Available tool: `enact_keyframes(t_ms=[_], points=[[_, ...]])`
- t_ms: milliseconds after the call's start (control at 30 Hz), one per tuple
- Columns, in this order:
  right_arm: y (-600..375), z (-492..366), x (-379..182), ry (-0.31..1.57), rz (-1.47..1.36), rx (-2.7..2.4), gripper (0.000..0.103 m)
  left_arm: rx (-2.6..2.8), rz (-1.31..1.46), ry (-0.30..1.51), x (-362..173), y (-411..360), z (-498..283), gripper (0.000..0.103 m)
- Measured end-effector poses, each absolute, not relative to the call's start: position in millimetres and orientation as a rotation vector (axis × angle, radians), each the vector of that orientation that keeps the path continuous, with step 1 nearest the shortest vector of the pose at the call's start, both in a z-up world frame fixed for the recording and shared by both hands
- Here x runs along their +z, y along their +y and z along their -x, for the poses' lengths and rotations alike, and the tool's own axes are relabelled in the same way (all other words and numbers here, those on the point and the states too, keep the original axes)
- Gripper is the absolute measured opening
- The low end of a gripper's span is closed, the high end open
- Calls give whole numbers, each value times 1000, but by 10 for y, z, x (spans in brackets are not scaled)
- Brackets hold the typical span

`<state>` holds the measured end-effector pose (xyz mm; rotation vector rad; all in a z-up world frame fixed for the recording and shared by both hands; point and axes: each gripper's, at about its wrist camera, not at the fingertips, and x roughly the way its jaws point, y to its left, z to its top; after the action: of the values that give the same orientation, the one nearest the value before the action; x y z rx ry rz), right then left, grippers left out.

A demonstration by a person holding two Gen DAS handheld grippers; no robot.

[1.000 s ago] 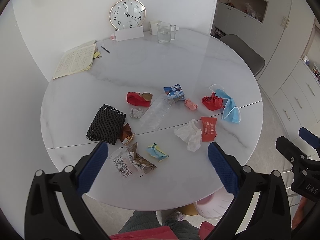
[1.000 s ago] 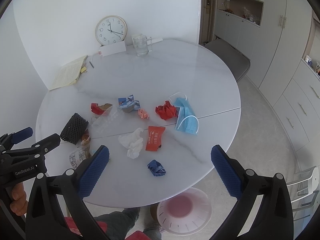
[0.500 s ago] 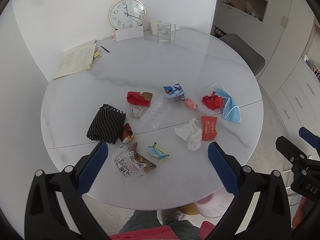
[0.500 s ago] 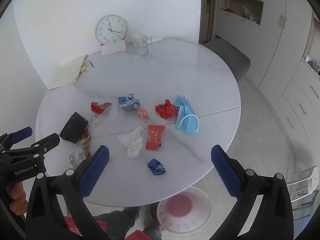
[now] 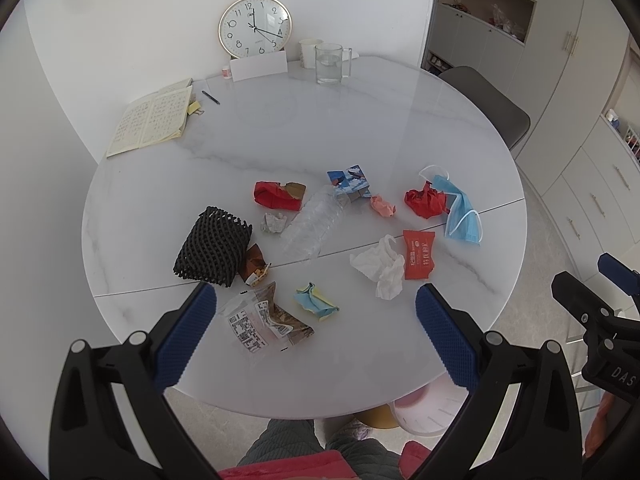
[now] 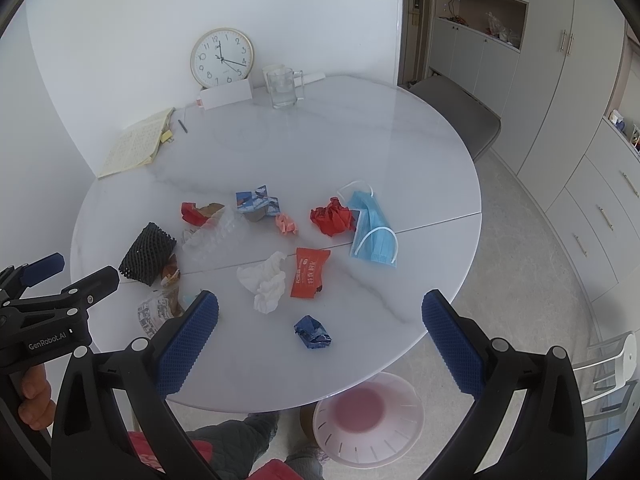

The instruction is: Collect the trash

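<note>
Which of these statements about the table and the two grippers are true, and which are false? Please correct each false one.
1. Both grippers are open and hold nothing. True: the left gripper and the right gripper are empty.
2. The blue face mask lies beside the red crumpled paper. True.
3. The clear plastic bottle stands upright. False: it lies on its side.
4. The glass mug is near the clock. True.
5. The pink bin stands on the table. False: it is on the floor.
</note>
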<state>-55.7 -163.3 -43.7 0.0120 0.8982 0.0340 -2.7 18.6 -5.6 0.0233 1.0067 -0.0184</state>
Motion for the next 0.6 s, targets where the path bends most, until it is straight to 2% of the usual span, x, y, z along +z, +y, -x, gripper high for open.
enact_keyframes(t_ms=[600], points=[[-1644, 616, -496, 905, -13, 35, 101, -17, -22, 1011, -62, 201, 31, 95]])
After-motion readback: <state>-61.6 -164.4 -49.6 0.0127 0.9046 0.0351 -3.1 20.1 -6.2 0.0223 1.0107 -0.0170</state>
